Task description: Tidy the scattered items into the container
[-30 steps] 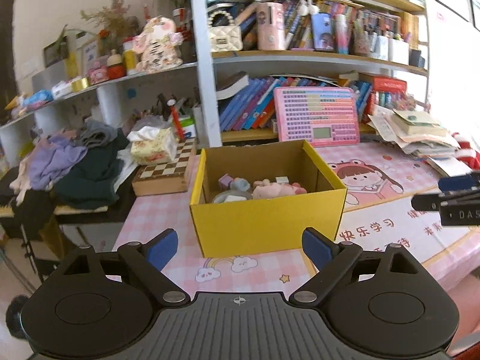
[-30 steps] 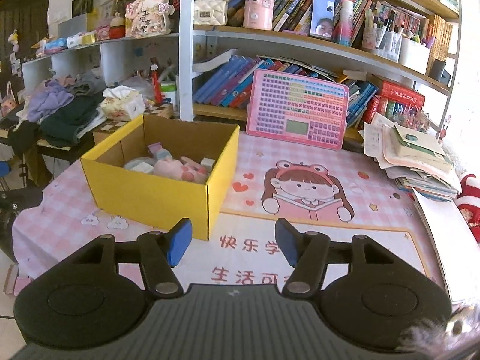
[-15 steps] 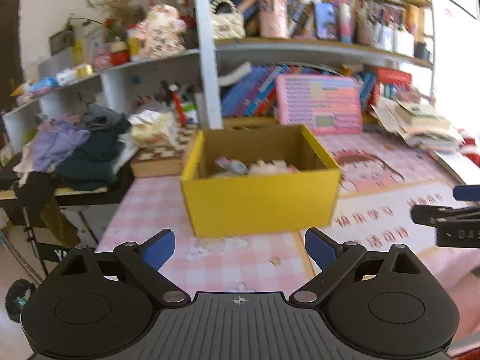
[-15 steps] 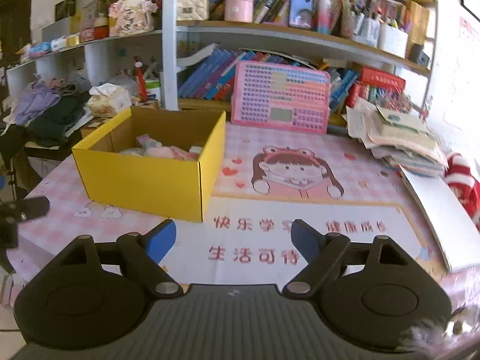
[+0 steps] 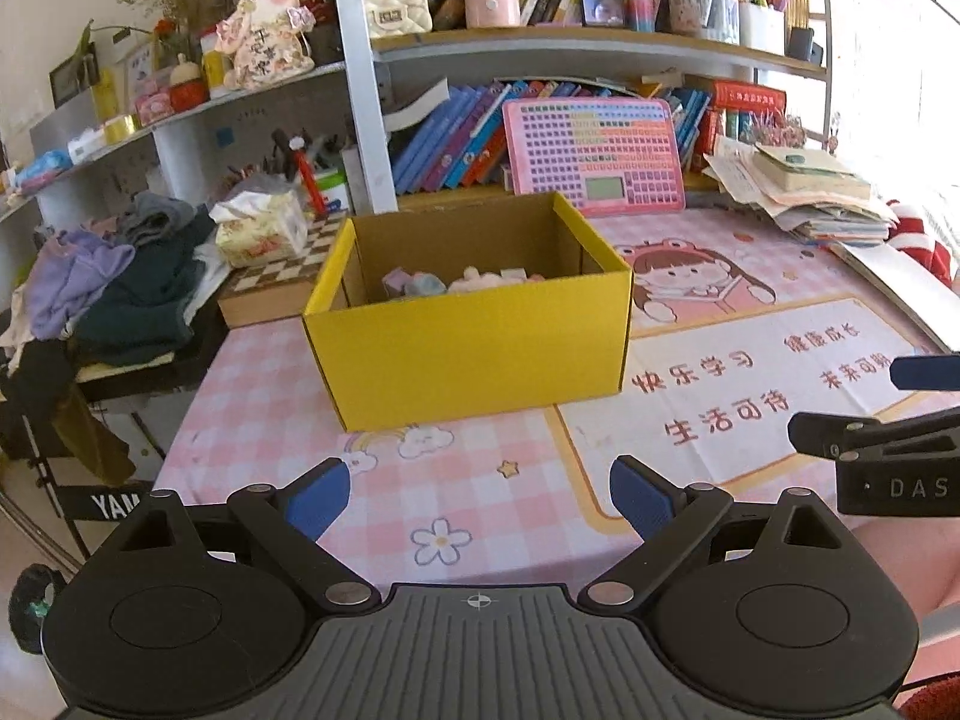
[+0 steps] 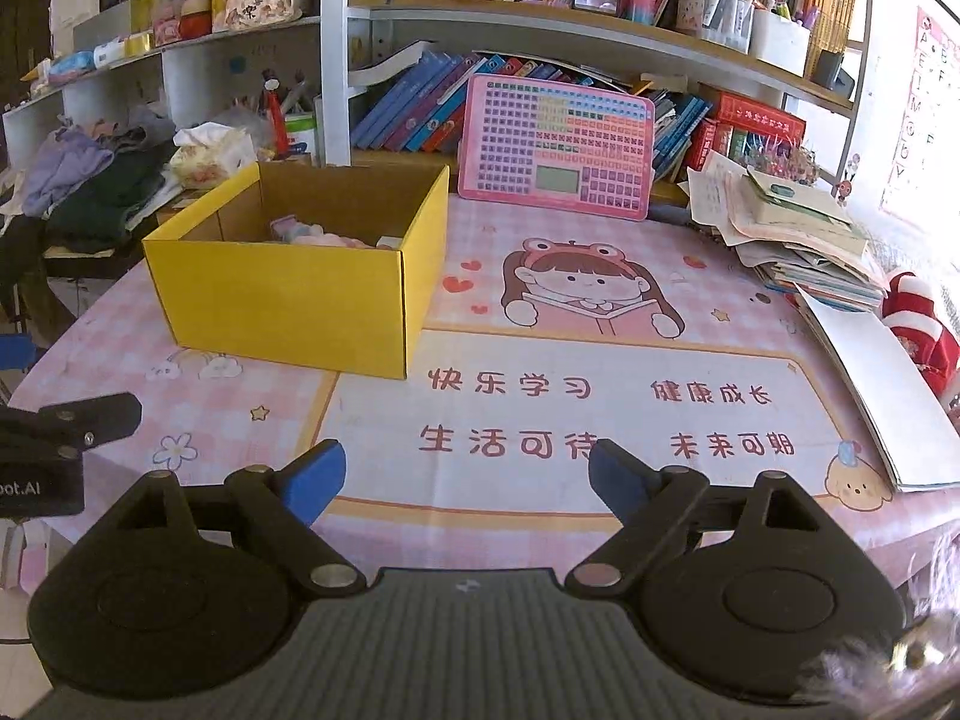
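Both hand-held grippers pulled back from yellow box (image 5: 474,354); right hand-held gripper (image 6: 465,477) opening, empty; left hand-held gripper (image 5: 477,495) apart, empty. Box near tabletop's left edge, toys inside. I judge tidying finished.

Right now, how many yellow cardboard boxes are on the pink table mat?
1. The yellow box sits open on the pink table mat, left of the cartoon girl print, with small soft-coloured items inside. None other shows, though the shelf clutter could hide one.

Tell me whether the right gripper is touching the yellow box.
Apart. The right wrist view shows the right gripper, jaws opening and empty, with bare pink mat lying between it and the yellow box.
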A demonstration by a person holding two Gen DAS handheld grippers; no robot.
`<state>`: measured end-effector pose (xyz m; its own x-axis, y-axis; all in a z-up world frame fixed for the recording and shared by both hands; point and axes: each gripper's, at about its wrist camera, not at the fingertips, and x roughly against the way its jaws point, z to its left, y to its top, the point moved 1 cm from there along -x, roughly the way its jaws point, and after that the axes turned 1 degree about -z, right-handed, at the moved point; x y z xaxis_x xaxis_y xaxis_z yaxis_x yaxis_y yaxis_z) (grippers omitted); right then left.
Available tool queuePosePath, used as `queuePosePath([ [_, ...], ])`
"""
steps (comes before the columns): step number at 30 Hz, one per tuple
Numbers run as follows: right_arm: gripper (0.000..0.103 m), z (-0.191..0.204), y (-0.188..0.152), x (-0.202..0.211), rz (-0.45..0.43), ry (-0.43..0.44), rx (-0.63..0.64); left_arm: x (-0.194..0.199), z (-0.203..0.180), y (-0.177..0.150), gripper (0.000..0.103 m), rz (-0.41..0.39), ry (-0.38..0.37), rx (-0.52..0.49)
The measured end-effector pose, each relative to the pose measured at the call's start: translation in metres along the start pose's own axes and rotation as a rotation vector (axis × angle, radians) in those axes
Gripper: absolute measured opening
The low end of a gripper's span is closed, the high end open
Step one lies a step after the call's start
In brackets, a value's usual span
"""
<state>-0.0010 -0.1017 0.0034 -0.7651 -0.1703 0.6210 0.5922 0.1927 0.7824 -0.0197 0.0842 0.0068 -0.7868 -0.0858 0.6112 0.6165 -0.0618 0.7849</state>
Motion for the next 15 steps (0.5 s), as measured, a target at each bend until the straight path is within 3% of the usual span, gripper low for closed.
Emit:
queuePosePath([
  [15,0.096,0.012,-0.007,-0.005,0.04,-0.015,0.04,-0.006,0.011,-0.009,0.096,0.044,0.035,0.023],
])
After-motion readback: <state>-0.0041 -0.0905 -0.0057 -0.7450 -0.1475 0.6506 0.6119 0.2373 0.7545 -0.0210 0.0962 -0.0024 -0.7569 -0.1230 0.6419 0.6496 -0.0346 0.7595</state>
